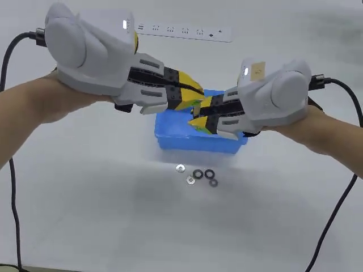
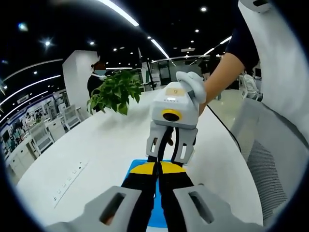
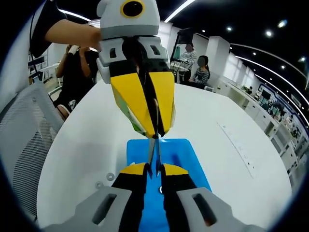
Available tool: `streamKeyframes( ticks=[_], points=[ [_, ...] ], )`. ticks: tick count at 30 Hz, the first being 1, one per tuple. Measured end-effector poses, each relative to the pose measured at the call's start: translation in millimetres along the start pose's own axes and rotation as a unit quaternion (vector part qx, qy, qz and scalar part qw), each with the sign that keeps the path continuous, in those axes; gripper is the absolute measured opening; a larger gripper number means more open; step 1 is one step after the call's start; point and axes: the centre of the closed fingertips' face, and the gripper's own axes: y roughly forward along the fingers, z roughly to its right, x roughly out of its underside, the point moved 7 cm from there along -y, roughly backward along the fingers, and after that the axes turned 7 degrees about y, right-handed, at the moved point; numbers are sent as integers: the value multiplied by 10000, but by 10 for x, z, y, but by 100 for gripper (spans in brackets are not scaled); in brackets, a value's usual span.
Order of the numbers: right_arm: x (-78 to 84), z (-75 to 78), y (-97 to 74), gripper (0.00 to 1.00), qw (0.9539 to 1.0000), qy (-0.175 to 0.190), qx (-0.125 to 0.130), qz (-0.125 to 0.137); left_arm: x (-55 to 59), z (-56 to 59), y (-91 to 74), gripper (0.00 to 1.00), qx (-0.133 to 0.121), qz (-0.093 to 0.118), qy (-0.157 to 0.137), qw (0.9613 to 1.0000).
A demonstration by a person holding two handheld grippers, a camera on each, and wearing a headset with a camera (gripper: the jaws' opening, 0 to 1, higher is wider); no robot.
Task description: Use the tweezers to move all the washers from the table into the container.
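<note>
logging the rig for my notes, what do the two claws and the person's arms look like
Both the left claw and right claw have bulky rounded pale grey housings, black and grey midsections and yellow-tipped jaws. A black cable leaves each rear. The right one carries a yellow label on top. Forearms are bare; a dark short sleeve shows.

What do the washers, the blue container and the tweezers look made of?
The washers: two bright silvery, likely metal; three dark, maybe rubber or blackened metal. The container: smooth blue, likely plastic. The tweezers: thin grey blades, probably steel.
</note>
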Motion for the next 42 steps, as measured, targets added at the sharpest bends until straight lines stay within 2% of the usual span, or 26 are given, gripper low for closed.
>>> streamKeyframes(
  ticks=[4, 8, 11, 16, 19, 21, 27, 30, 32, 34, 42],
  points=[
    [-32, 2, -28, 23, 9999, 96, 117, 12, -30, -18, -26, 5, 15, 10, 24, 10000],
    [-50, -9, -116, 25, 9994, 77, 324, -6, -112, -65, -80, 5, -105, 78, 57, 9999],
    [-45, -15, -190, 30, 9989, 153, 432, 5, -155, -39, -133, 5, -170, 106, 98, 9998],
    [-10, -111, -395, 36, 9976, 365, 574, 154, -211, 111, -200, 5, -163, 142, 126, 9997],
    [65, -177, -563, 40, 9953, 499, 797, 226, -170, 196, -292, 5, -190, 109, 65, 9997],
    [119, -217, -642, 44, 9938, 585, 914, 254, -185, 231, -346, 5, -269, 148, 16, 9995],
    [383, -471, -812, 56, 9918, 760, 1032, 18, -300, 339, -453, 5, -458, 411, -46, 9981],
    [478, -575, -858, 65, 9846, 1284, 1174, 197, -236, 419, -475, 5, -441, 402, -59, 9982],
    [508, -629, -881, 71, 9844, 1296, 1174, 182, -166, 451, -482, 5, -468, 380, -171, 9980],
    [541, -719, -915, 72, 9848, 1272, 1181, 111, -110, 517, -477, 5, -455, 309, -183, 9983],
    [643, -897, -996, 79, 9837, 1357, 1174, 67, -35, 708, -406, 5, -357, 306, -233, 9986]
  ],
)
